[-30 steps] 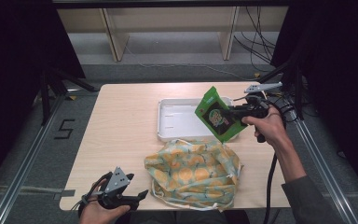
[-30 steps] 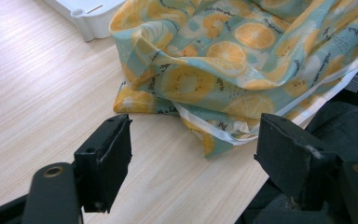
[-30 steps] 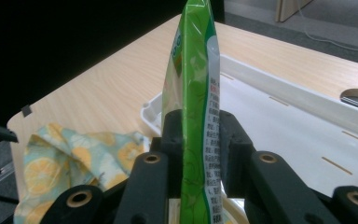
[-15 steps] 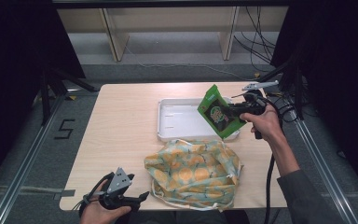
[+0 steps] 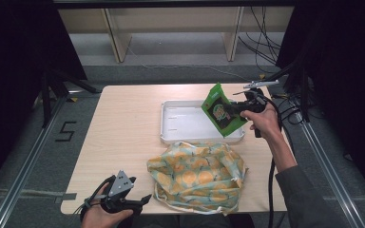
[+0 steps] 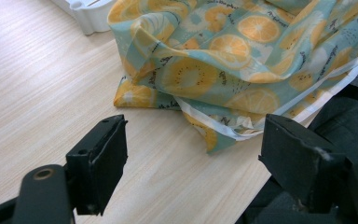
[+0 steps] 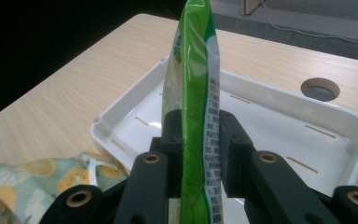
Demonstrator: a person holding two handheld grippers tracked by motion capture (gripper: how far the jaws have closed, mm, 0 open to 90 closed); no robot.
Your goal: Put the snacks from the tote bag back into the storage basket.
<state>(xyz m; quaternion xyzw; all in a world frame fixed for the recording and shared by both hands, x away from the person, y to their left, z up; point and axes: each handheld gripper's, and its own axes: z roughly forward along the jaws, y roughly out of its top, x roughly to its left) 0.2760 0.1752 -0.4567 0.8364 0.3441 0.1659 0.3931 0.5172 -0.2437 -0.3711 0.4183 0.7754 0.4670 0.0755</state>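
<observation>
Green snack pouch (image 5: 223, 110) is up in the air over the right end of the white tray (image 5: 180, 124), clamped edge-on in my right tool (image 5: 238, 108). In the right tool's own view the pouch (image 7: 196, 88) stands upright btw the two black jaws, both pressed flat against its sides, tray (image 7: 279, 121) directly below.

Step in hand, as I read it: set the pouch down in the tray. To do it well I'd lower it straight down, keep it inside the rim, and tip it so it lands flat rather than on its thin edge, since it'd likely topple otherwise. Don't let go till the bottom touches the tray floor. Grip is low on the pouch, so the tall top may flop; go slow.

Fruit-print cloth bag (image 5: 198, 175) lies crumpled on the surface (image 5: 123, 123) just in front of the tray, touching its near edge; keep my wrist clear of it.

Left tool (image 5: 138, 203) sits at the near edge of the surface w/ jaws wide apart, nothing btw them, bag (image 6: 242, 60) just ahead.
</observation>
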